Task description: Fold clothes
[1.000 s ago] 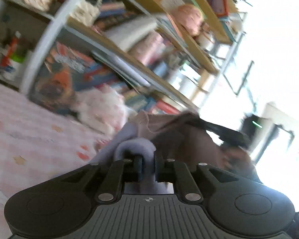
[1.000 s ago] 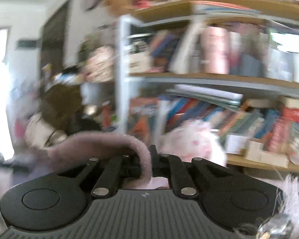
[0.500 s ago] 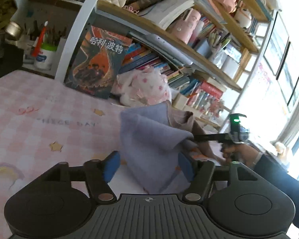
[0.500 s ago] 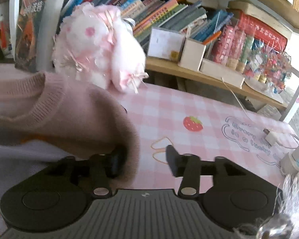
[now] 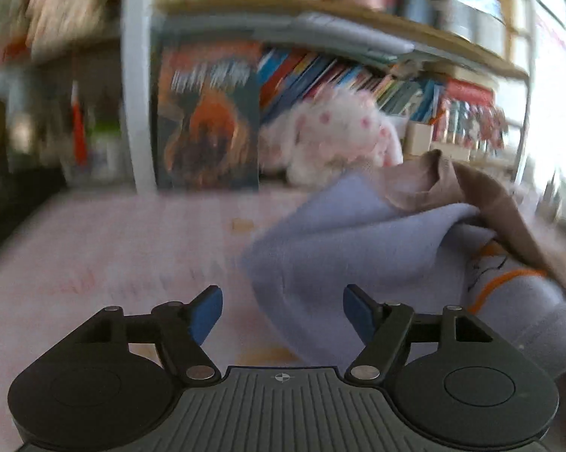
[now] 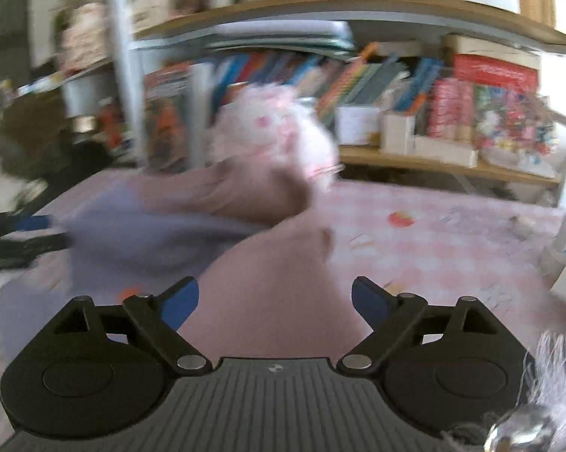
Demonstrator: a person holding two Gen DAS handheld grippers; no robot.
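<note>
A pink checked desk (image 5: 113,248) runs up to a crowded bookshelf (image 6: 358,11), a pink plush (image 5: 331,139) at its foot. The sweater (image 5: 339,241), lavender and dusty pink, lies heaped before the plush. Left gripper (image 5: 283,310) and right gripper (image 6: 275,301) hover low by the sweater, both spread wide, holding nothing.
</note>
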